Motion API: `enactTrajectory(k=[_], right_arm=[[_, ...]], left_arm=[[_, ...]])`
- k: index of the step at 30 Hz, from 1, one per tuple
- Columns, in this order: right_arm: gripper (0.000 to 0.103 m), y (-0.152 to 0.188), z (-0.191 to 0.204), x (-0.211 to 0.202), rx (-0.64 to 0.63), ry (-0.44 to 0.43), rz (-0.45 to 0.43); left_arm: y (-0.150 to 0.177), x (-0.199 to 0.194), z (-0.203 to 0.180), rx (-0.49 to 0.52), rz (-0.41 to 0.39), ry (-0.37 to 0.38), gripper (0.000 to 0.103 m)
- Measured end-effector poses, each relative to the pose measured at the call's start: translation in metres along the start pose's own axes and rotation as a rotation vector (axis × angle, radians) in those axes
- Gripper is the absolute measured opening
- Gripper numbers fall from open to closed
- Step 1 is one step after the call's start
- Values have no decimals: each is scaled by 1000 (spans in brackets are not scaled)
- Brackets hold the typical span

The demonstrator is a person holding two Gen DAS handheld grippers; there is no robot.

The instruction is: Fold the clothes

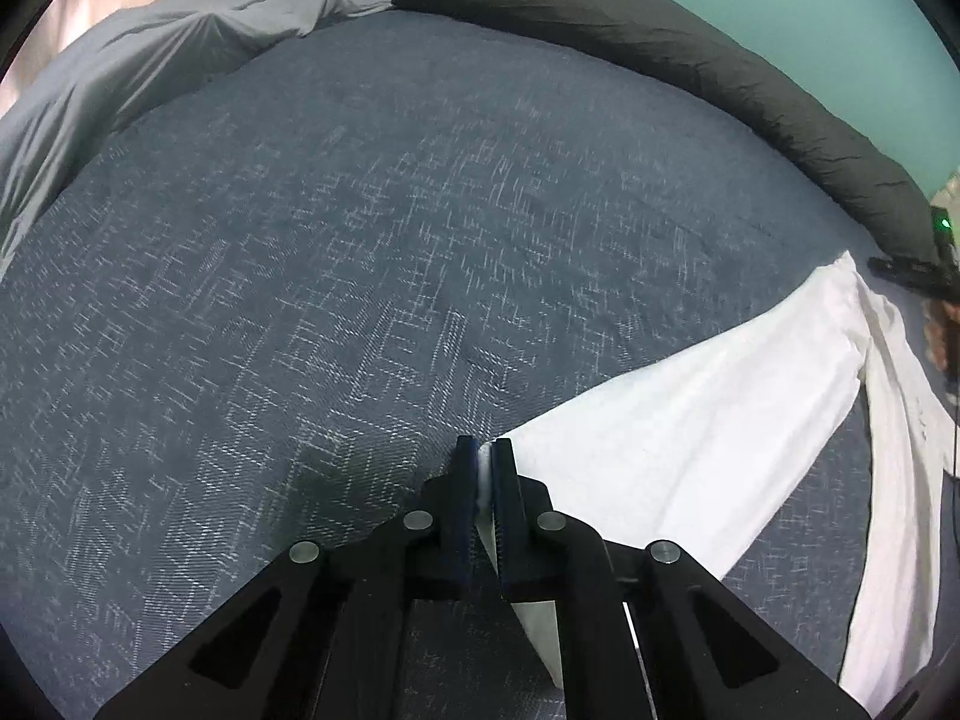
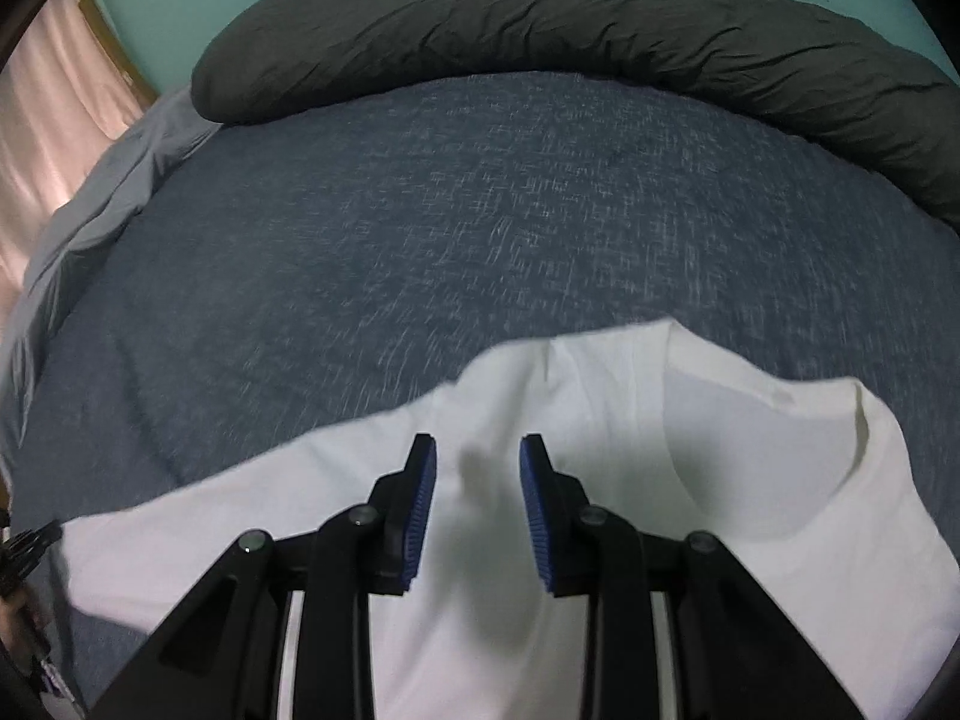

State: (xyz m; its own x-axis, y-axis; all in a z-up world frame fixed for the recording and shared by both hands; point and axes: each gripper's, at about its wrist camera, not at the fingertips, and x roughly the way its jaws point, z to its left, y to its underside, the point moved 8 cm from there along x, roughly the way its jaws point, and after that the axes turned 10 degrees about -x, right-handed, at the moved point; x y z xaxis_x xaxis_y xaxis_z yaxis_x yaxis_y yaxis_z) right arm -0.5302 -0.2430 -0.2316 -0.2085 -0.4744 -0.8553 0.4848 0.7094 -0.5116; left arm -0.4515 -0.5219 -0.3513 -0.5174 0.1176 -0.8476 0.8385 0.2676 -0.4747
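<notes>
While my left fingers (image 1: 485, 468) pinch a corner of the white shirt (image 1: 690, 420) lying on the bed (image 1: 360, 240), my right fingers (image 2: 477, 474) hover narrowly parted above its collar area, gripping nothing.

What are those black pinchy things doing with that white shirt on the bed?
A person is folding a white T-shirt on a blue bedspread with two handheld grippers. The left gripper is pinched shut on a corner of the shirt. The right gripper is open above the shirt near its neckline, holding nothing. No fold is made yet.
</notes>
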Motion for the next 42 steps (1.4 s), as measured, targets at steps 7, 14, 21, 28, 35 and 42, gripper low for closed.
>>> enactTrajectory(k=[7,14,21,28,35,42], right_arm=[[44,-13,15,37,-78,38,46],[27,-15,16,70,-141,102,93],[4,-15,18,70,-181,99,56],[4,-42,12,33,-179,99,-107],[4,-49,16,40,-167,101,-118],[4,-50,24,40,-166,91,-154]], left_arm=[[-5,-5,-2,8,-17,13,5],[-2,0,-7,11,-14,15,5],[-4,3,-5,9,-20,19,5],[-14,-21,-6,1,-67,30,5],[-26,-28,10,-30,-83,20,4],[-55,-35,21,-57,-114,-2,4]])
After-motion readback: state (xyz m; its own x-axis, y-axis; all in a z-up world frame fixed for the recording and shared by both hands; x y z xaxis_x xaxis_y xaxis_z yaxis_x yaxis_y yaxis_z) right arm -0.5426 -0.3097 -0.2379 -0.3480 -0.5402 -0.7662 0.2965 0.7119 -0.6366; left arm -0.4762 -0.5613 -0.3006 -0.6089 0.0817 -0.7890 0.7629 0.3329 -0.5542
